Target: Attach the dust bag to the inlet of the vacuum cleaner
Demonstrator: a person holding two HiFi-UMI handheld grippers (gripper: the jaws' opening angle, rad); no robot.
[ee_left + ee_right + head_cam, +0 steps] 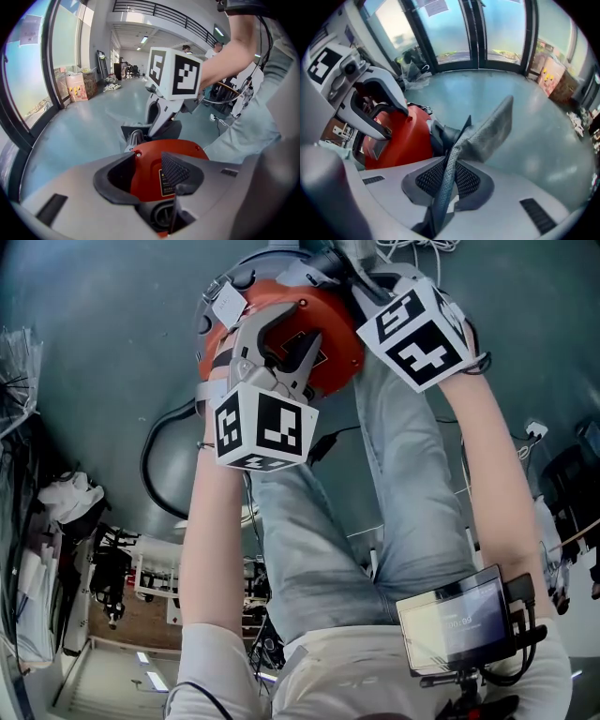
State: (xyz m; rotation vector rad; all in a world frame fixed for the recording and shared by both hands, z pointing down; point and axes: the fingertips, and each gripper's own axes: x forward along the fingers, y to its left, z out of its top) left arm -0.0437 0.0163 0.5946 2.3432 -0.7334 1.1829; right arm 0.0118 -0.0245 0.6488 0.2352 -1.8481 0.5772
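Note:
The red vacuum cleaner (330,360) stands on the floor in front of the person's knees. My left gripper (281,351) straddles its top; in the left gripper view its jaws are closed on the red cover (143,180), which fills the gap between the pads. My right gripper, under its marker cube (422,329), reaches down behind the vacuum, its tips hidden in the head view. In the right gripper view it (447,177) is shut on a grey fabric dust bag (487,131) that stands up from the pads beside the red body (403,136). The inlet is not visible.
A black hose (150,465) loops over the blue-grey floor left of the vacuum. A power strip (534,427) lies at the right. A small screen (455,620) hangs at the person's chest. Shelves and clutter (103,568) line the left side.

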